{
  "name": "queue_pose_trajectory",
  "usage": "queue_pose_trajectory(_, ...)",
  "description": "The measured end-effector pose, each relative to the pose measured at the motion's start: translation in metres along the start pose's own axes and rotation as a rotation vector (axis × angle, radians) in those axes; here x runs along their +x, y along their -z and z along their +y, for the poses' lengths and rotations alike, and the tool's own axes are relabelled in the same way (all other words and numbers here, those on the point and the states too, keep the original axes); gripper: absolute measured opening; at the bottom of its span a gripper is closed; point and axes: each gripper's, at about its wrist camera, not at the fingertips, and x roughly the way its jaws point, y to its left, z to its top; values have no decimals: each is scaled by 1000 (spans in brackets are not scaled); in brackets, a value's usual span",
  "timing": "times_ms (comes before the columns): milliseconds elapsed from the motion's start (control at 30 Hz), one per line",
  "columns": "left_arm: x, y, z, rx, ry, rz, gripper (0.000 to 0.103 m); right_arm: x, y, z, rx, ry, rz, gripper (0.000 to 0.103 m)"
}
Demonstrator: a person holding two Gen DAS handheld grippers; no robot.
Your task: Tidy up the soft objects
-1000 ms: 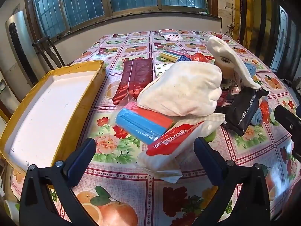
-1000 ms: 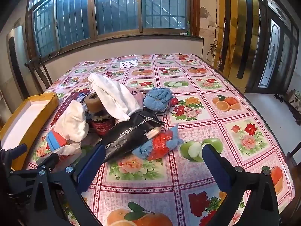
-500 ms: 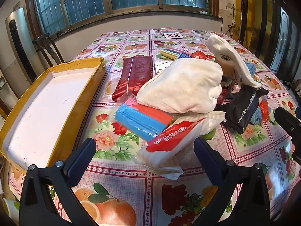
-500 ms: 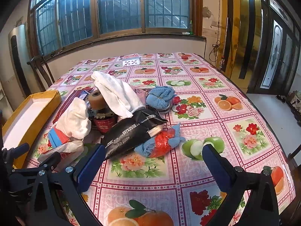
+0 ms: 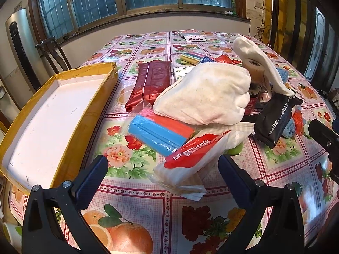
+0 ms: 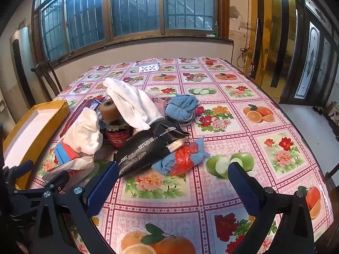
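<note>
Terry-cloth cream towel [image 5: 207, 95], lumpy and folded, tops the pile beside the yellow tray [image 5: 84, 124], lying on a glossy blue-red pack [image 5: 161, 131]. Crinkly white-red bag [image 5: 197, 158] leans just below it. Another white cloth [image 6: 131, 103] drapes a tape roll [image 6: 109, 110]. Left gripper [image 5: 162, 168] and right gripper [image 6: 172, 173] both gape wide, holding nothing.
</note>
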Motion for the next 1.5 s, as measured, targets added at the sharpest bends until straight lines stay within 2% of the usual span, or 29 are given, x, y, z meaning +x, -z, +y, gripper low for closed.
queue_pose_trajectory(433, -7, -7, 8, -17, 6, -9, 103, 5, -8, -3, -9, -18, 14, 103)
queue_pose_trajectory(667, -15, -35, 31, -80, 24, -4, 103, 18, -42, -1, -94, -133, 56, 103)
queue_pose_trajectory(800, -10, -50, 30, -48, 10, -10, 103, 35, -60, 7, -141, -212, 101, 103)
queue_pose_trajectory(1067, 15, -66, 6, 41, 155, 72, 103, 71, -78, 25, -257, -302, 183, 99)
queue_pose_trajectory(1167, 25, -71, -1, 49, 183, 104, 103, 81, -82, 28, -285, -300, 199, 98)
queue_pose_trajectory(1200, 26, -73, -3, 53, 192, 105, 103, 84, -84, 28, -285, -312, 209, 98)
queue_pose_trajectory(1267, 29, -76, -6, 64, 209, 107, 103, 90, -88, 27, -278, -360, 228, 87)
queue_pose_trajectory(1333, 33, -79, -9, 79, 228, 119, 103, 97, -91, 25, -263, -416, 257, 86)
queue_pose_trajectory(1467, 38, -80, -15, 114, 230, 142, 91, 104, -93, 20, -241, -484, 294, 84)
queue_pose_trajectory(1500, 39, -80, -15, 120, 231, 144, 87, 104, -92, 18, -224, -526, 310, 75)
